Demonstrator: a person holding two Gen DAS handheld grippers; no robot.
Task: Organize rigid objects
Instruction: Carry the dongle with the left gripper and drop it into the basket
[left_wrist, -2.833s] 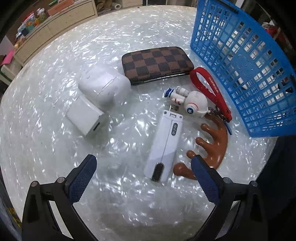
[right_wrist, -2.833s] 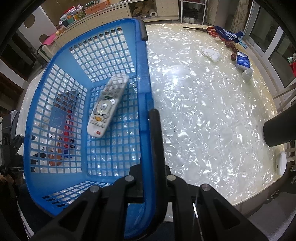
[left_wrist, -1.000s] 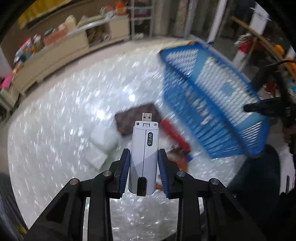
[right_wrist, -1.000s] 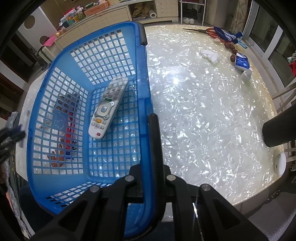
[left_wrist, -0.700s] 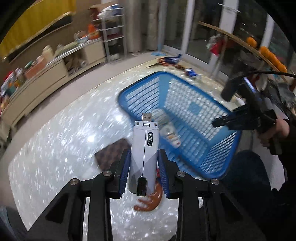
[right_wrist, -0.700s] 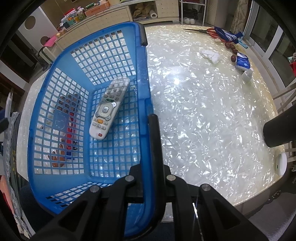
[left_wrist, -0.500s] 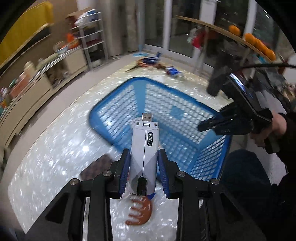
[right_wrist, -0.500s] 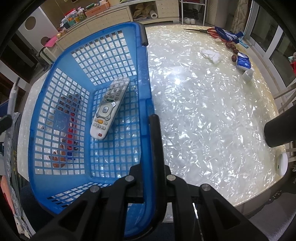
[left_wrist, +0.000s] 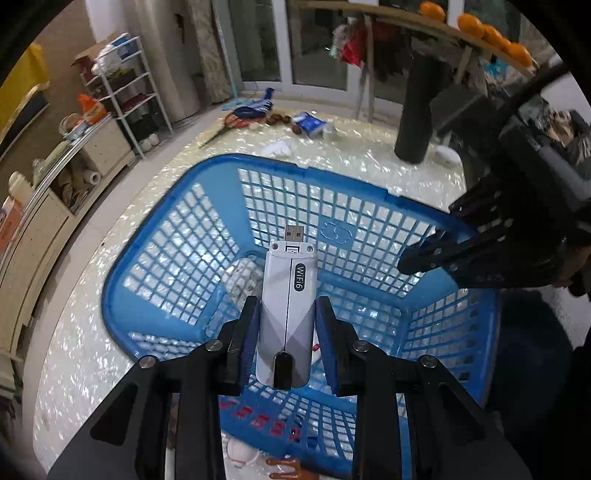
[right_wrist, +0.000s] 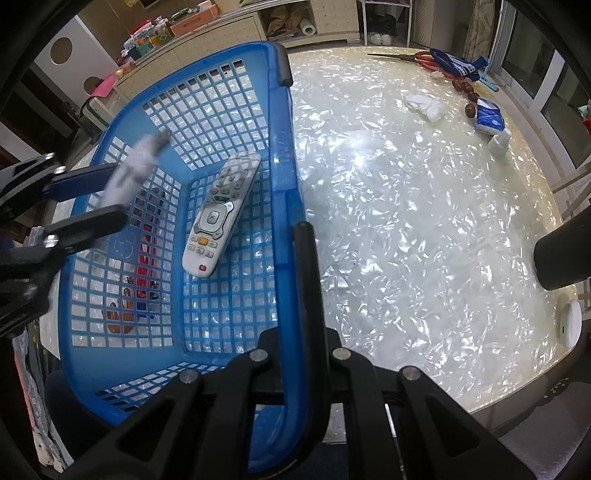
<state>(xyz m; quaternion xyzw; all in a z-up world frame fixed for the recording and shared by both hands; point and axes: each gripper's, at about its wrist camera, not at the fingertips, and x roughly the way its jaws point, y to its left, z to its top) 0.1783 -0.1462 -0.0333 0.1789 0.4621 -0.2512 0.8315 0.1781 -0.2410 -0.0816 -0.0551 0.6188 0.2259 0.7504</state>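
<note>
My left gripper (left_wrist: 287, 332) is clamped on the white WiFi USB dongle (left_wrist: 288, 310), both blue pads pressing its long sides. The dongle's metal plug points away from me, and the lettering "WiFi6" faces the camera. The dongle is held in the air over the open top of the blue plastic basket (left_wrist: 155, 236), not touching it. From my right wrist view the same dongle (right_wrist: 129, 173) appears blurred, above the basket's left wall.

My right gripper (right_wrist: 295, 258) is closed tight on the rim of the basket (right_wrist: 280, 155), one black finger on each side of the blue wall. The basket stands on the pearly white table (right_wrist: 406, 221).

Inside the basket a white remote control (right_wrist: 218, 218) lies on the mesh floor, buttons up, slanted toward the wall that I hold. In the left wrist view only a pale part of the remote (left_wrist: 243, 277) shows behind the dongle.

Through the basket's mesh I see a brown claw-shaped massager (right_wrist: 118, 317) and a red strap (right_wrist: 142, 266) on the table outside. The massager's prongs (left_wrist: 284, 467) also show below the basket's near wall.

At the far table edge lie a blue tissue pack (right_wrist: 489, 120) and a crumpled white tissue (right_wrist: 423, 105).
</note>
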